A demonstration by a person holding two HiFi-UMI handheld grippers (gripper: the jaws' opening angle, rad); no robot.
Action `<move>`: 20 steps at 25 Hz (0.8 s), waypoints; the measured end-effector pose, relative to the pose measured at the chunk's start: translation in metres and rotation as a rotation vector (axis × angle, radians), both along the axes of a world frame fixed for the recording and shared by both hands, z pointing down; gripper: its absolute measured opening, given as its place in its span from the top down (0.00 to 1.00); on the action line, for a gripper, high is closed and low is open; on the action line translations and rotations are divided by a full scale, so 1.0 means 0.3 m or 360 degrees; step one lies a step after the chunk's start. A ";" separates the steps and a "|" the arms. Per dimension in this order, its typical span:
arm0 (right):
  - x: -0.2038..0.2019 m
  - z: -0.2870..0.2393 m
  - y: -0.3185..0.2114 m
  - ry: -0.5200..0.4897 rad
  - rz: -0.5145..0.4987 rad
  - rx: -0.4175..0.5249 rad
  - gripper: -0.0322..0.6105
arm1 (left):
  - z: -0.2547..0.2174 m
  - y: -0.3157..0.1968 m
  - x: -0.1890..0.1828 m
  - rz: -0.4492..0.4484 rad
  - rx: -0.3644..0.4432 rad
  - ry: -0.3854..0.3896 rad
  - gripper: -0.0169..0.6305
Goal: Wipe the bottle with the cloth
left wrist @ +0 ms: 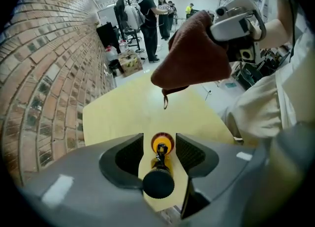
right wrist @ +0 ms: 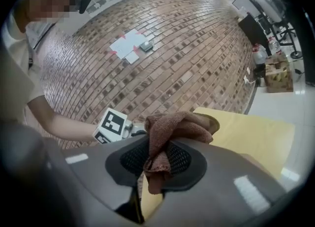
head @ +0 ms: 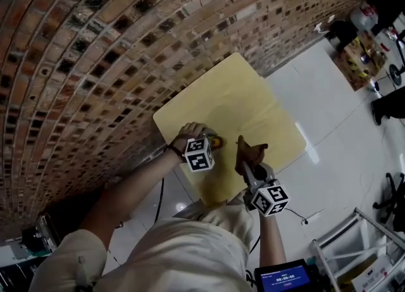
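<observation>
Brown cloth [right wrist: 172,125], judged soft and limp, is pinched in the right tongs [right wrist: 156,157], while the small yellow bottle [left wrist: 162,147], judged light, stiff and slippery, is seen ungripped on the tabletop [left wrist: 123,113] between the parted left tongs [left wrist: 159,141], best taken mid-body.

The cloth [right wrist: 182,122] is brown, fuzzy towelling with a rough nap, while the bottle [left wrist: 158,184] looks like smooth yellow plastic under a matt black cap. The left claw [left wrist: 159,140] and right claw [right wrist: 157,147] have matt grey plastic shells, and their dark pads [left wrist: 189,152] carry a fine meshed texture. The tabletop [head: 240,101] is pale yellow, smooth and faintly satin; the brick wall [head: 95,63] is rough, the white tiled floor [head: 335,113] glossy.
</observation>
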State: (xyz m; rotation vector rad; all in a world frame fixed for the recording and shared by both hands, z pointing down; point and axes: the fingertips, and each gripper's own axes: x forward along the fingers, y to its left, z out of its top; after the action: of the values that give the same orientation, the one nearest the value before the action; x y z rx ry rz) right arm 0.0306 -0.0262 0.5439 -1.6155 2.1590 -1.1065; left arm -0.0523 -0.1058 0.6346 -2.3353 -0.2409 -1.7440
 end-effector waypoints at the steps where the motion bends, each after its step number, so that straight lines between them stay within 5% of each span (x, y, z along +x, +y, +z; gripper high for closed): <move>1: 0.013 0.016 -0.025 -0.0017 -0.0010 -0.0010 0.84 | 0.013 0.001 -0.008 -0.0011 -0.0004 -0.0029 0.63; 7: -0.009 0.119 -0.176 -0.0100 -0.0137 -0.0060 0.84 | 0.074 -0.013 -0.053 -0.0126 -0.0027 -0.0098 0.64; 16: -0.241 0.265 -0.297 -0.0098 -0.0585 -0.0119 0.84 | 0.121 0.001 -0.056 -0.0252 -0.0078 -0.0038 0.72; 20: -0.274 0.362 -0.306 -0.0122 -0.0551 -0.0192 0.84 | 0.121 -0.001 -0.060 -0.0316 -0.0095 0.0006 0.73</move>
State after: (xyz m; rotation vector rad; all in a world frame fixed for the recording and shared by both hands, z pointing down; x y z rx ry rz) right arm -0.0515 -0.1179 0.6526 -1.2454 2.4218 -1.3931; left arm -0.0702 -0.1061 0.6710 -2.4800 -0.0623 -1.8438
